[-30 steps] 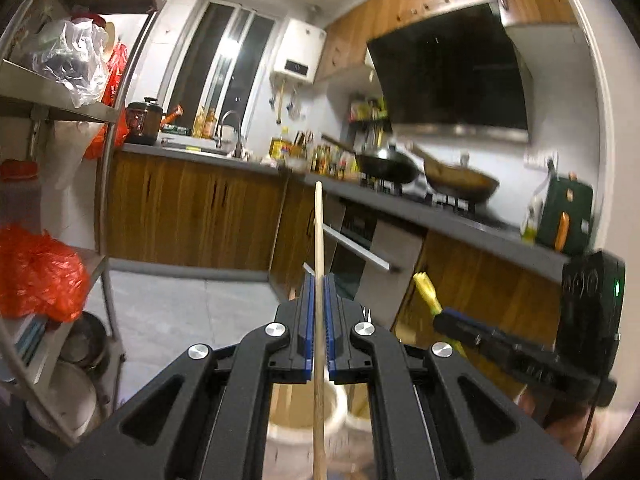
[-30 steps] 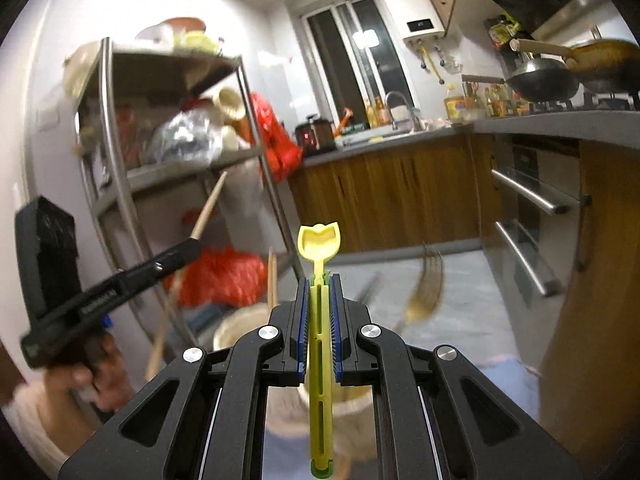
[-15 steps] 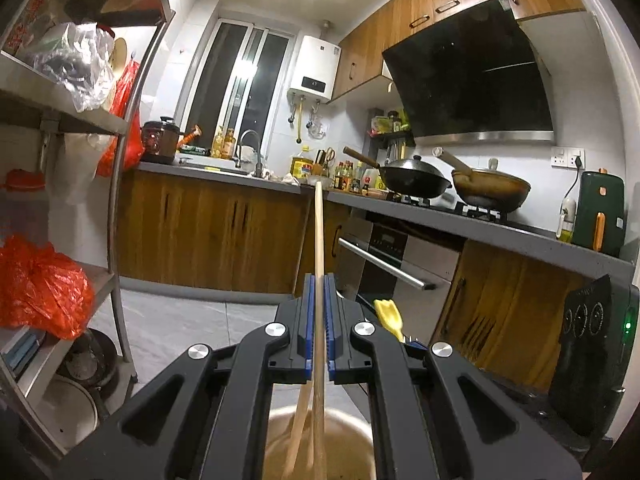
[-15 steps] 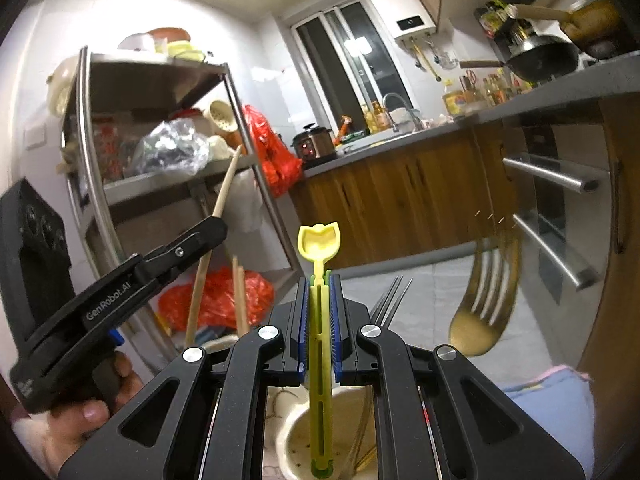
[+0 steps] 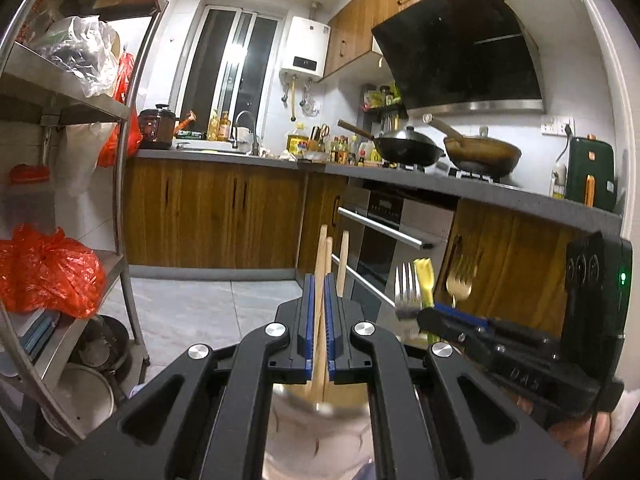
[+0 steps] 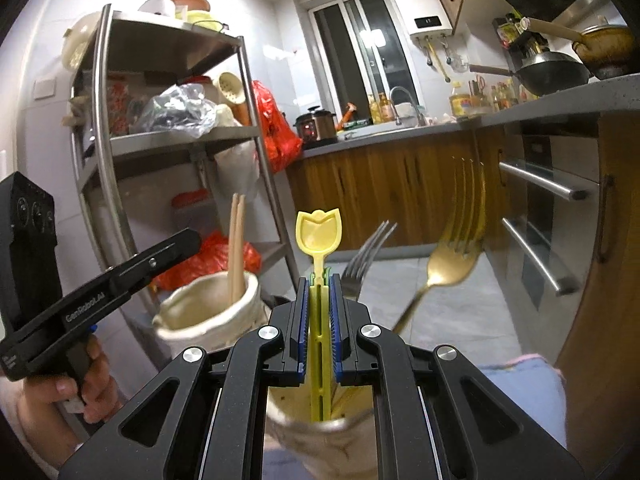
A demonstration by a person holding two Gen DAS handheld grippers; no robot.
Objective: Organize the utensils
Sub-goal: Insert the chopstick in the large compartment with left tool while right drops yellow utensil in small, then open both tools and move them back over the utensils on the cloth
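My left gripper (image 5: pixel 319 280) has its jaws slightly apart around wooden chopsticks (image 5: pixel 322 264) that stand in a cream holder (image 5: pixel 320 400) below it; the grip looks loose. In the right wrist view the left gripper (image 6: pixel 192 238) is beside those chopsticks (image 6: pixel 236 248) in the cream holder (image 6: pixel 208 312). My right gripper (image 6: pixel 319 280) is shut on a yellow plastic spoon (image 6: pixel 319 232) whose lower end reaches into a second holder (image 6: pixel 320 436). A silver fork (image 6: pixel 362 260) and a gold fork (image 6: pixel 452 248) stand in that holder.
A steel shelf rack (image 6: pixel 132 140) with red bags stands on the left. Wooden cabinets and an oven (image 5: pixel 384 232) run under the grey counter (image 5: pixel 440 184), with woks on the stove. A blue cloth (image 6: pixel 520 392) lies at the lower right.
The chopstick in my left gripper has dropped down into the cream holder beside the others, and the left jaws have eased apart. My right gripper has lowered the yellow spoon toward its holder.
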